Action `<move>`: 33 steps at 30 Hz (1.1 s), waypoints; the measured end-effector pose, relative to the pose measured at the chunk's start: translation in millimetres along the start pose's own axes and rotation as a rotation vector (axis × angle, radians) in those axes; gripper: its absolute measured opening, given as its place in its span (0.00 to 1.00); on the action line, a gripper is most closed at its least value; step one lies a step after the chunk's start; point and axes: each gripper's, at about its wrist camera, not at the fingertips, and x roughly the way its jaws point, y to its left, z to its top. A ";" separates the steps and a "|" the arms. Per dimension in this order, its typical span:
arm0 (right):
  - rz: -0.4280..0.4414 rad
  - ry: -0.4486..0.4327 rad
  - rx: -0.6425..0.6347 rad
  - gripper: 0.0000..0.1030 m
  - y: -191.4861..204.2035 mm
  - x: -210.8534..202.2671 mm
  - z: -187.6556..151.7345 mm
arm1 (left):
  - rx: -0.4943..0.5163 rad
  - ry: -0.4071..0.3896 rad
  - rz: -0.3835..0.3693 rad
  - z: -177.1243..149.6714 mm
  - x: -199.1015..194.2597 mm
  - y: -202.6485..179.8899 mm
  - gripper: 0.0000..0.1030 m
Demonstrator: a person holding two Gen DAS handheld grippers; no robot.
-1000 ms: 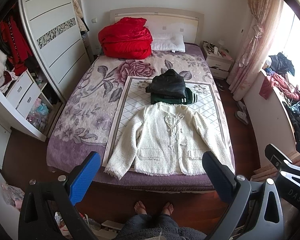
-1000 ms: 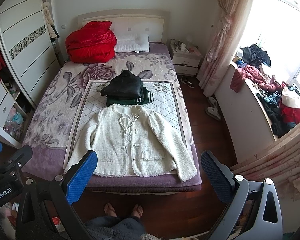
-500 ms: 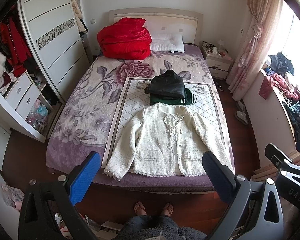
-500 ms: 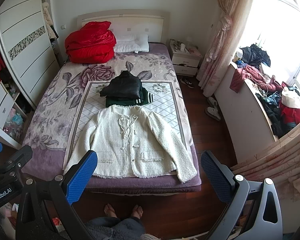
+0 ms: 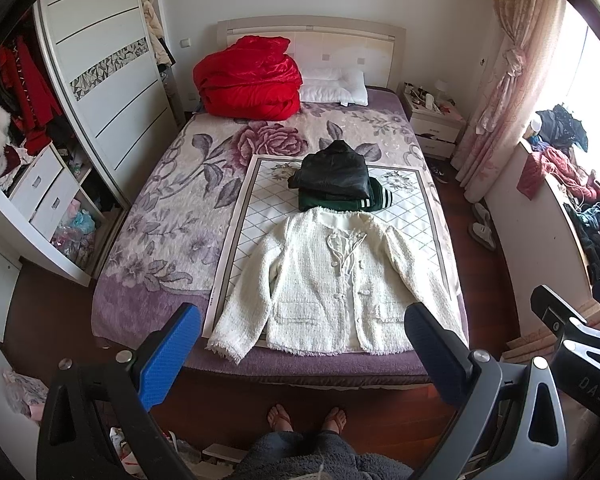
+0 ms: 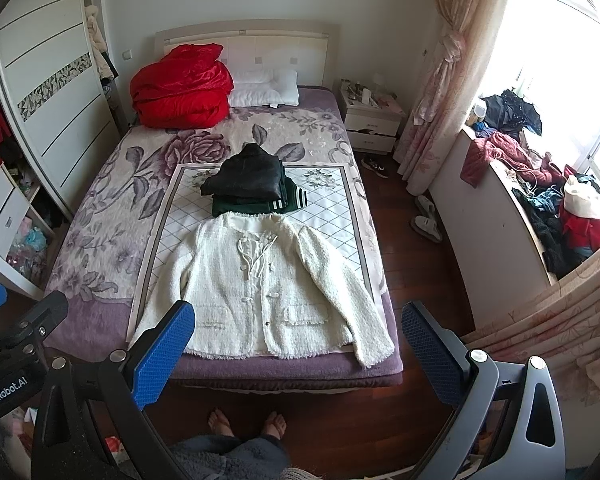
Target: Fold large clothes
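A white tweed jacket (image 5: 340, 280) (image 6: 260, 284) lies flat and face up at the foot of the bed, sleeves spread, on a quilted mat (image 5: 260, 208). Behind its collar sits a folded pile: a black garment (image 5: 334, 172) on a green striped one (image 5: 364, 200). My left gripper (image 5: 304, 344) is open, held high above the floor short of the bed edge, with nothing between its blue pads. My right gripper (image 6: 296, 344) is open too, likewise empty and well back from the jacket hem.
A red quilt (image 5: 248, 80) and a white pillow (image 5: 334, 88) lie at the headboard. A wardrobe (image 5: 100, 92) stands left, a nightstand (image 5: 436, 120) and a cluttered window ledge (image 6: 540, 200) right. The person's bare feet (image 5: 304, 420) rest on the wooden floor before the bed.
Both views have drifted back very slightly from the bed. The jacket, the pile and both open grippers are otherwise as before.
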 end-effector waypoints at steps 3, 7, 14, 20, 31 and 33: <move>0.000 -0.001 0.000 1.00 -0.1 0.0 -0.1 | 0.000 -0.002 0.001 1.5 -0.7 -2.0 1.00; 0.003 0.000 -0.001 1.00 1.2 -0.2 8.6 | 0.000 -0.004 0.001 8.6 -1.3 -5.0 1.00; 0.001 0.001 -0.001 1.00 1.7 -0.6 11.6 | -0.002 -0.005 0.001 2.8 -1.1 -5.3 1.00; -0.006 0.007 0.013 1.00 1.0 6.0 17.4 | 0.003 -0.015 0.005 24.8 8.5 -14.1 1.00; -0.037 0.164 0.292 0.90 -51.9 190.3 -14.4 | 0.095 -0.088 0.203 27.3 166.5 -26.8 1.00; -0.072 0.228 0.347 0.74 -78.5 241.2 -36.0 | 0.098 -0.044 0.214 23.3 204.9 -33.5 1.00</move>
